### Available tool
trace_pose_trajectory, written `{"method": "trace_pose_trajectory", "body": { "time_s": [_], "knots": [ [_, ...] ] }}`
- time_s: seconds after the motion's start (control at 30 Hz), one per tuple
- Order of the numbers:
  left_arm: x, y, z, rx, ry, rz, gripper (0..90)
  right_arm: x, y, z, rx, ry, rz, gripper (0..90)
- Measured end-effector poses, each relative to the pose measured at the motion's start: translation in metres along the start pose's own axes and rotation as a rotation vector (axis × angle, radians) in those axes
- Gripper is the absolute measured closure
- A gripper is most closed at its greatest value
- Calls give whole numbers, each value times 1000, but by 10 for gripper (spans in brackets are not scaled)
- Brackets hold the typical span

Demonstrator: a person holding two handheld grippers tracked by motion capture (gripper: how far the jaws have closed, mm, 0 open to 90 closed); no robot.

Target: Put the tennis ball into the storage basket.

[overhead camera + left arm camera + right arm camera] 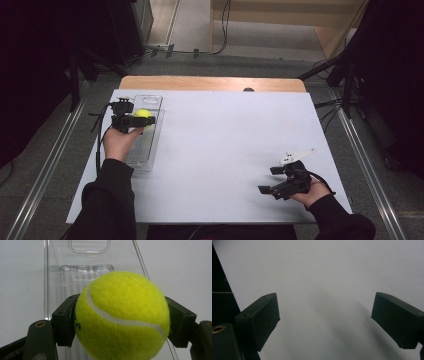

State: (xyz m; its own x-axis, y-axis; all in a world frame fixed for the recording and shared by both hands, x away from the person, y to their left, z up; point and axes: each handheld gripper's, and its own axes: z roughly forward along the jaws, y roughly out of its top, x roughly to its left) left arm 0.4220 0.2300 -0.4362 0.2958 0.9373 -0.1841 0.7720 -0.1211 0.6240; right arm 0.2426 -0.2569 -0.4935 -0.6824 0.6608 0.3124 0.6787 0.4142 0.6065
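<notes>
Left gripper (142, 120) at about nine o'clock on the desk (225, 145), clamped on a yellow tennis ball (143, 113). Ball pinched from both sides between the black pads (65, 320) in the left gripper view, its white seam curving across the front; ball (122, 316) held over a clear plastic tray (148, 131). Tray lying lengthwise along the desk's left edge, running from ten o'clock down to eight o'clock, with a cut-out handle (89, 246) at its far end. Left hand (120, 142) wrapped round the gripper body, dark sleeve (107, 200) entering from six o'clock. Right gripper (272, 181) at about four o'clock, well apart from the tray, spread wide with only bare white desk (324, 277) between. Right hand (312, 192) resting near the desk's near edge.
</notes>
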Motion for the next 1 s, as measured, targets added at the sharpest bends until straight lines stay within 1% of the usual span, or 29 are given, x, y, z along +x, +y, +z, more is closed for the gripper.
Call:
{"method": "trace_pose_trajectory", "body": {
  "time_s": [0.1,0.2,0.23,0.27,0.33,0.4,0.53,0.77,1.0],
  "knots": [
    [0,0,0,-3,-5,-5,252,0,0,0,1,1,1,62],
    [1,1,-2,-12,-30,-20,218,0,0,0,0,0,1,62],
    [2,2,-4,-21,-43,-19,213,0,0,0,1,0,1,62],
    [1,2,-5,-33,-49,-26,213,0,0,0,1,0,1,62],
    [-1,4,-9,-47,-57,-27,192,0,0,0,1,0,2,62],
    [-2,5,-11,-50,-63,-25,192,0,0,0,1,0,3,62],
    [-5,8,-15,-47,-57,-10,191,0,0,0,0,1,1,62],
    [-9,12,-24,-28,-70,9,192,0,0,0,0,2,0,62],
    [-17,18,-34,-22,-101,35,192,0,0,0,2,3,3,62]
  ]
}}
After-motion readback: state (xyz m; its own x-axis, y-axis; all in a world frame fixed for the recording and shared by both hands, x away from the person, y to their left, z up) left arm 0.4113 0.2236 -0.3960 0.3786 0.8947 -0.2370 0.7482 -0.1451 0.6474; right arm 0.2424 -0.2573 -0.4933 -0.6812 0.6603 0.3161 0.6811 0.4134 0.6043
